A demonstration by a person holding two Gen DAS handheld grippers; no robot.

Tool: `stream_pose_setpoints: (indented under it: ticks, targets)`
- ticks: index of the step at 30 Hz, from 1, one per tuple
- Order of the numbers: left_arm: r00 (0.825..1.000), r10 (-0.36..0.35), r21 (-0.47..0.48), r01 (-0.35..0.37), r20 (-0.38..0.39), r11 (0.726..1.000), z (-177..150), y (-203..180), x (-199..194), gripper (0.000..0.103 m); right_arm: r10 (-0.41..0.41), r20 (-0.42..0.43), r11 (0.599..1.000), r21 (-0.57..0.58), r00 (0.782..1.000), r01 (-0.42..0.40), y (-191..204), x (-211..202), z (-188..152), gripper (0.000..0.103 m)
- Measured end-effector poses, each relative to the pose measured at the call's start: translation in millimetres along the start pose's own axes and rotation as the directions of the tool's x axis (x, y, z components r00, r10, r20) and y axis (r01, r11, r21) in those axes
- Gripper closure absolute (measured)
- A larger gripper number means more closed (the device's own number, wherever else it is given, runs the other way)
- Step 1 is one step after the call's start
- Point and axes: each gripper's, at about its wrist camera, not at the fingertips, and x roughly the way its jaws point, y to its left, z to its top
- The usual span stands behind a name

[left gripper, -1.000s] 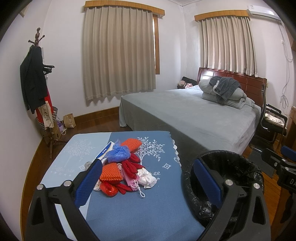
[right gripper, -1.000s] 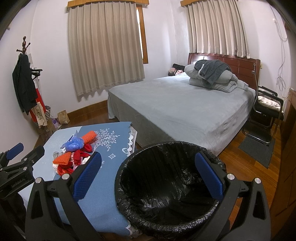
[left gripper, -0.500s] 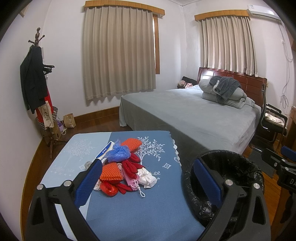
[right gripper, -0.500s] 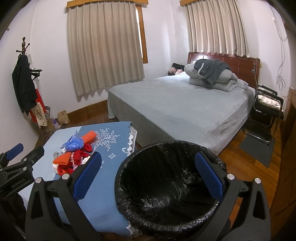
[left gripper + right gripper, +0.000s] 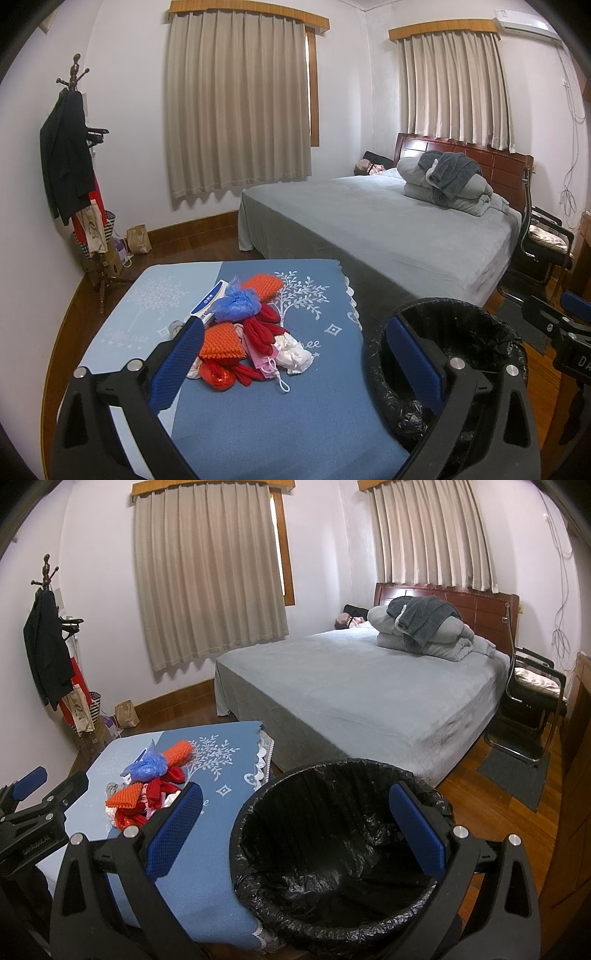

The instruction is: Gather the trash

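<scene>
- Judged from the scene, the collecting has not begun: the trash pile point(image 5: 245, 332) sits whole on the surface point(image 5: 295, 424), left of centre in the left wrist view, and the bin looks empty.
- The left gripper point(image 5: 295, 362) hovers low in the frame, jaws spread wide with nothing between them; the pile lies just beyond its left blue pad.
- The right gripper point(image 5: 299, 830) is likewise spread and empty, and frames the bin point(image 5: 340, 849) in the lower centre of its view.
- The bin stands just beside the right edge of the surface, apart from the pile.
- The next move probably calls for the left gripper to descend on one piece at the near edge of the pile, close on it, then carry it right to the bin.
- The pile is mixed and soft: two orange foam nets point(image 5: 221, 341) with a ribbed mesh, a crinkled blue plastic bag point(image 5: 236, 304), red knitted-looking pieces point(image 5: 258, 334), a crumpled white tissue point(image 5: 293, 350) and a pink face mask point(image 5: 264, 362) with a white ear loop.
- A flat blue-and-white box point(image 5: 208, 302) lies half under the pile.
- Such light, tangled pieces may drag their neighbours when one is lifted.
- The bin is round, lined with a glossy, wrinkled black bag; the surface is covered by a blue cloth with a white tree print and scalloped trim.
</scene>
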Motion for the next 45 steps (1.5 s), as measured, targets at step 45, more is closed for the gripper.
stream_pose_setpoints:
  ticks: [45]
  targets:
    - [0.961, 0.218, -0.097, -0.237, -0.172, 0.967, -78.7, 169.5, 106.8, 0.007, 0.197, -0.244, 0.960, -0.147, 0.950, -0.237, 171.2, 211.1, -62.9, 0.016]
